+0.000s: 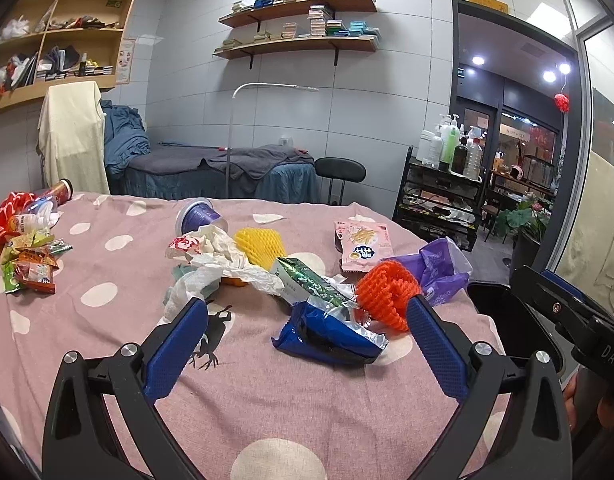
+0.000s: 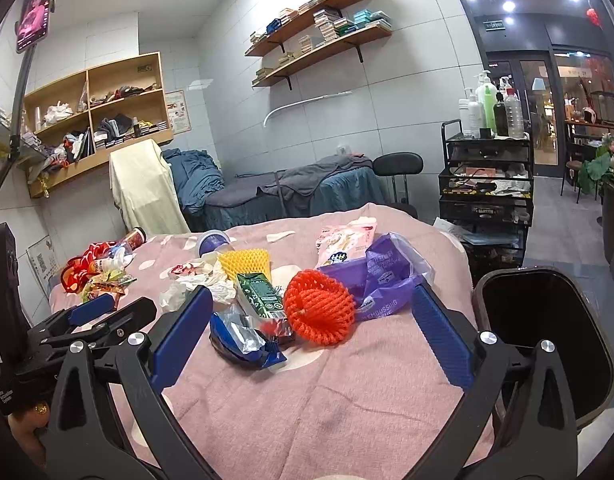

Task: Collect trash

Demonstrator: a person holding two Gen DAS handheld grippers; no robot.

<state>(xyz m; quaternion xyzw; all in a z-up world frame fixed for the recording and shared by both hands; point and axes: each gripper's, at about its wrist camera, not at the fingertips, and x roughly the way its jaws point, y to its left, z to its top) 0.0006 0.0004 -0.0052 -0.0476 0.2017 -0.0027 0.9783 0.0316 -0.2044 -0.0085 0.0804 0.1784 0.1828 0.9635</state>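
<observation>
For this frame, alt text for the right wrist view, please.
The open right gripper hovers over a pink bedspread, its blue fingers flanking an orange foam net and a blue wrapper; a black bin stands right.

You see a pink spotted bedspread [image 1: 119, 312], a blue massage bed [image 1: 227, 172] behind it, wooden wall shelves [image 1: 299, 44] of boxes, and a black cart [image 2: 487, 184] carrying bottles

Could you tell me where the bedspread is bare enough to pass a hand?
The pink dotted bedspread is bare along its near edge, before the crumpled blue foil wrapper. Another free strip separates the left wrapper pile from the white crumpled paper. The middle is crowded: orange foam net, green carton, purple plastic bag.
</observation>
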